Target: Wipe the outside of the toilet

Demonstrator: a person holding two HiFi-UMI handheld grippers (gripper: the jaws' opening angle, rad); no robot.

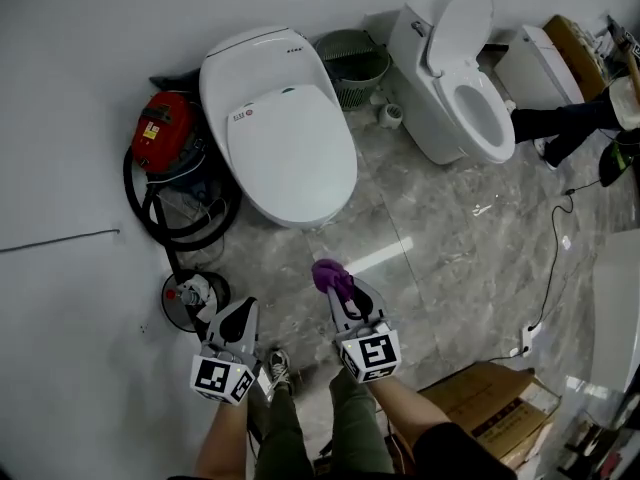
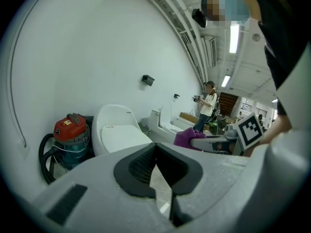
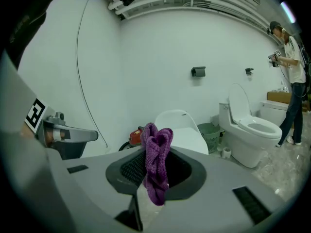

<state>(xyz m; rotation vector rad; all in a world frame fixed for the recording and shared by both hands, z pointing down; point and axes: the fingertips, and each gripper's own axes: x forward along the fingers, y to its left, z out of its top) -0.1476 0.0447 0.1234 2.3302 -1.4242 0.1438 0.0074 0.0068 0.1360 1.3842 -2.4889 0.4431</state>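
The right gripper (image 3: pixel 154 161) has its jaws closed on a purple cloth (image 3: pixel 156 171). The cloth is bunched between the pads, with a loop standing above them and a tail hanging below. The left gripper (image 2: pixel 155 148) has its jaws brought together at the tips and holds nothing.

The cloth looks knitted, so it is probably light, soft and limp. Held by its bunched middle, as it is now, it leaves free folds to press flat. The toilet (image 1: pixel 280 133) nearest the person has its lid down and stands ahead on the floor, well apart from the cloth. Its glazed shell is likely hard, heavy and slick, something to rub rather than grasp.

By count there is one cloth, two grippers and two toilets in plain view, the second toilet (image 1: pixel 462 78) with its lid up. A white tank (image 1: pixel 535 63) beyond may belong to a third. There is also one red vacuum (image 1: pixel 163 131) and one basket (image 1: pixel 355 63).
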